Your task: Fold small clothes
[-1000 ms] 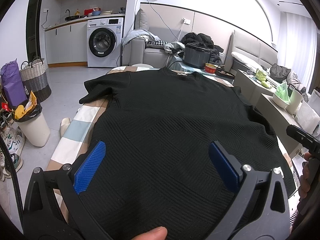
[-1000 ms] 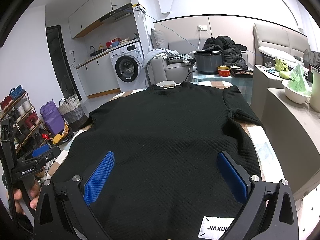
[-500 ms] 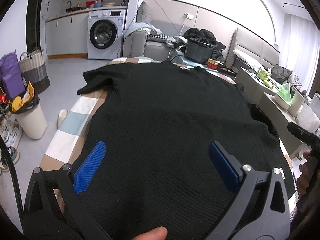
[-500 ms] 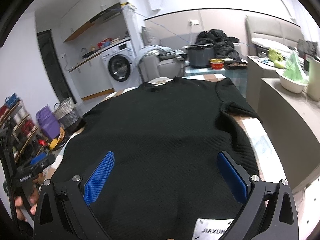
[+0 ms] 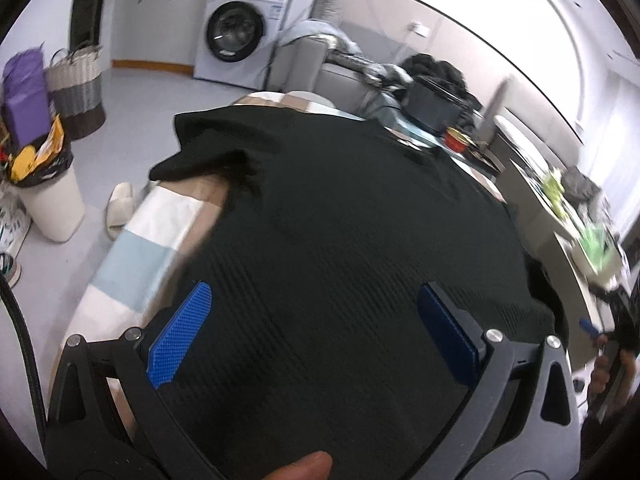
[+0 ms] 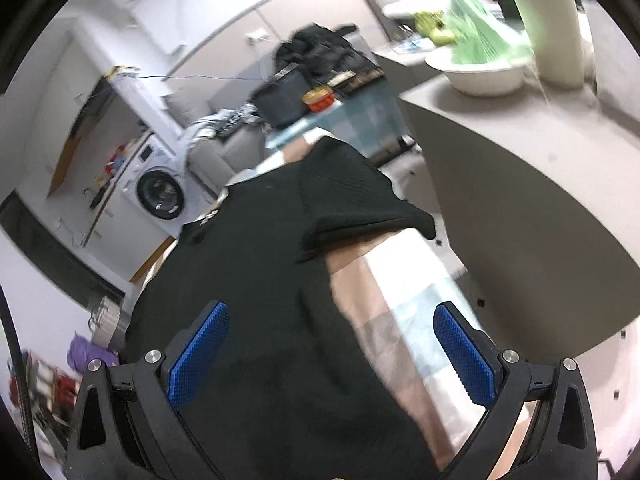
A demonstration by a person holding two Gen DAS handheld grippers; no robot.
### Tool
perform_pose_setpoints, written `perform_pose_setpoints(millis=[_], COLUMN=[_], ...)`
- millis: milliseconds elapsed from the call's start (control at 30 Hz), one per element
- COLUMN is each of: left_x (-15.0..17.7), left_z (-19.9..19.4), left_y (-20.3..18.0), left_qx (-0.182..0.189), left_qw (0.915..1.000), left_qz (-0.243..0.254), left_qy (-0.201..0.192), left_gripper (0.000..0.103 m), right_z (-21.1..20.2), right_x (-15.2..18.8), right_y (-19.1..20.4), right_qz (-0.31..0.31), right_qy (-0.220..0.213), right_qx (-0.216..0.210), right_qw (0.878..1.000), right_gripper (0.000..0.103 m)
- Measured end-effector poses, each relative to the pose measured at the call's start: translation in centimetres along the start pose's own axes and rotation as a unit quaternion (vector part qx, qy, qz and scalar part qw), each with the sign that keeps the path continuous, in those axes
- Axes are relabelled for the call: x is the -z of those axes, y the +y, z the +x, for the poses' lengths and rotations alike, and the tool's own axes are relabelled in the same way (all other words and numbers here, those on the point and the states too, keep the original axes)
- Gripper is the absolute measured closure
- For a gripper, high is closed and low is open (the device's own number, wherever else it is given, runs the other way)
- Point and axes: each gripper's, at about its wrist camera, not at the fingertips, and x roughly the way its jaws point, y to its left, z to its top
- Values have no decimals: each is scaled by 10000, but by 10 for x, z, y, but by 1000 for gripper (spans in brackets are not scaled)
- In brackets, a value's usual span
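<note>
- Blue ribbed pads sit far apart on our left gripper (image 5: 316,328), jaws wide with nothing pinched, hovering over the lower body of the black sweater (image 5: 352,240).
- Same deal on our right gripper (image 6: 332,352): jaws spread wide, nothing held, left pad over the knit and right pad over bare cloth.
- We see the sweater (image 6: 280,300) lying flat on a checked tablecloth (image 5: 136,252) in beige, white and pale blue, neckline at the far end.
- One short sleeve (image 5: 200,156) lies out toward the floor side, the other sleeve (image 6: 360,208) reaches toward a grey counter (image 6: 520,184).
- Further out we spot a washing machine (image 5: 236,36), a white bin (image 5: 52,200) with a black liner and a woven basket (image 5: 78,88).
- On the counter sits a white bowl (image 6: 476,72), pretty blurry.
</note>
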Motion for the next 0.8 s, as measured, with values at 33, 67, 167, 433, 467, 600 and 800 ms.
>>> perform_pose_setpoints(millis=[33, 67, 167, 433, 467, 600, 800], left_x=[-6, -13, -30, -63, -67, -75, -77], left_z=[4, 9, 23, 55, 59, 70, 84], left_y=[5, 10, 25, 63, 68, 76, 78], left_qx=[-49, -94, -200, -391, -393, -488, -608], left_qw=[10000, 9998, 9993, 9964, 9959, 9949, 9946], left_qz=[-86, -154, -331, -752, -812, -879, -818], left_qy=[2, 7, 1, 64, 61, 86, 171], left_gripper=[1, 1, 1, 1, 1, 1, 1], right_z=[7, 12, 29, 80, 85, 107, 135], right_x=[-8, -14, -35, -74, -76, -83, -96], right_y=[-5, -9, -17, -67, -70, -76, -76], right_qz=[184, 318, 571, 1547, 1623, 1843, 2118], right_qy=[81, 128, 235, 603, 606, 745, 864], right_qx=[-49, -35, 8, 282, 309, 186, 73], right_qw=[9998, 9994, 9981, 9857, 9844, 9799, 9735], right_gripper=[0, 0, 0, 0, 1, 1, 17])
